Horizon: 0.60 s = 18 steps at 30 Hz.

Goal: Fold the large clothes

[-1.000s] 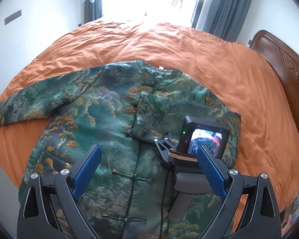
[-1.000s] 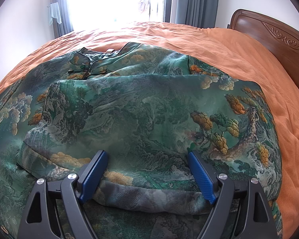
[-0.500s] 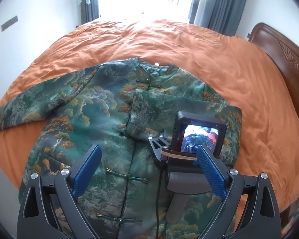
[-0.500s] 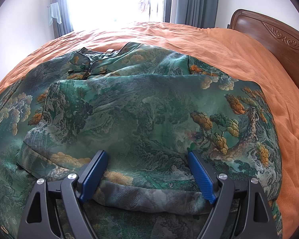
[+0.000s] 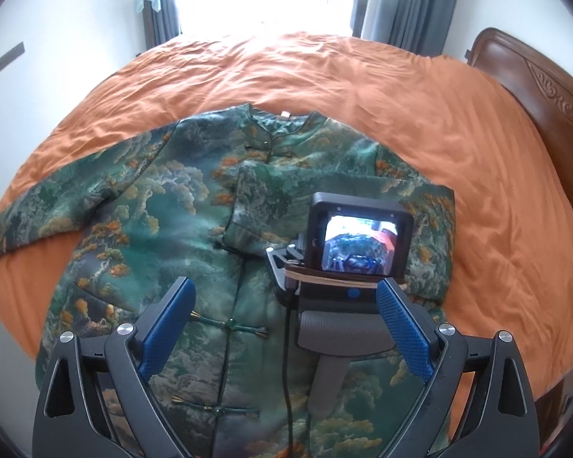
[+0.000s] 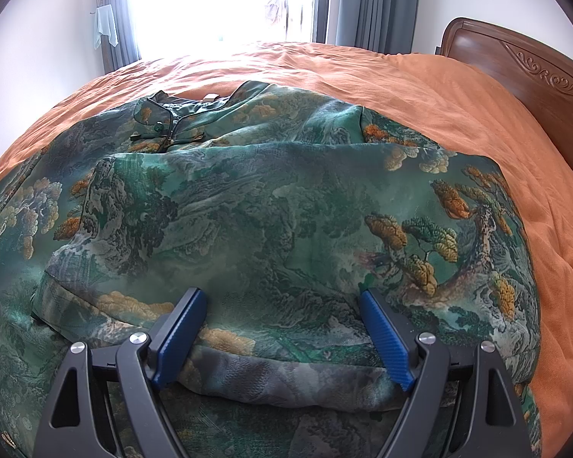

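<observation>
A green jacket with a landscape print and knot buttons lies front up on the orange bed. Its right sleeve is folded across the chest; its left sleeve lies stretched out. My left gripper is open and empty, held high above the jacket's lower front. My right gripper is open and rests low on the folded sleeve, its fingers on either side of the fabric. Its body and camera screen show in the left wrist view.
The orange duvet covers the whole bed. A brown wooden headboard stands at the right. A bright window with grey curtains is at the far side. A white wall runs along the left.
My left gripper has risen and pulled back, so more of the jacket and bed shows. My right gripper has not moved.
</observation>
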Each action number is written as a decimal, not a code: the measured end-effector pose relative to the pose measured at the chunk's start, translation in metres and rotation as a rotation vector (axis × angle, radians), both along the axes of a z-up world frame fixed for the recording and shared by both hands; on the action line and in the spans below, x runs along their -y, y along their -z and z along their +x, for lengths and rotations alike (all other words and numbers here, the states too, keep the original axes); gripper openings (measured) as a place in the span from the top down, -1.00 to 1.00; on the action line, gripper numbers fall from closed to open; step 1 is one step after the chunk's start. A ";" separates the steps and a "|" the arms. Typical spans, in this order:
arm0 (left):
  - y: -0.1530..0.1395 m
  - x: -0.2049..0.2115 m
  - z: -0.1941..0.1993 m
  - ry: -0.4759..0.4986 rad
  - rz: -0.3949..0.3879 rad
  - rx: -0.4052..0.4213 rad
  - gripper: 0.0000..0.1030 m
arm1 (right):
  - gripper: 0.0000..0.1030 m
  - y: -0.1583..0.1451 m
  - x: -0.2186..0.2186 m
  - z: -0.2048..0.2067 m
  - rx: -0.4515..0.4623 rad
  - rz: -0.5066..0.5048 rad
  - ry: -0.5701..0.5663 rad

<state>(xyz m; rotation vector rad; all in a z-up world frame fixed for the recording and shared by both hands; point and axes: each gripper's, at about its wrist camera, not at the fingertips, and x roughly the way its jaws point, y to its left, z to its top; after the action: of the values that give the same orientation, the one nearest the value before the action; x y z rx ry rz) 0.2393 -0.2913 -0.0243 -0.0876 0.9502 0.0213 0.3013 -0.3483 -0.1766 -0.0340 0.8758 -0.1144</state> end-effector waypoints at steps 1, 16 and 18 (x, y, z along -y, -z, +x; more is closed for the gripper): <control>-0.001 0.002 -0.002 0.001 0.004 0.007 -0.86 | -0.64 0.000 0.000 0.000 0.000 0.000 0.000; -0.022 -0.049 -0.035 -0.047 -0.057 0.058 -0.86 | -0.64 0.000 0.000 0.000 0.000 0.000 0.000; -0.025 -0.060 -0.041 -0.071 -0.062 0.065 -0.86 | -0.64 0.000 0.000 0.000 0.000 0.000 0.000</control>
<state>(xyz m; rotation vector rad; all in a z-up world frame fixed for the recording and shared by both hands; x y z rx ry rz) 0.1988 -0.2313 0.0005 -0.1779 0.8831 0.0545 0.3016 -0.3483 -0.1765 -0.0340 0.8757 -0.1145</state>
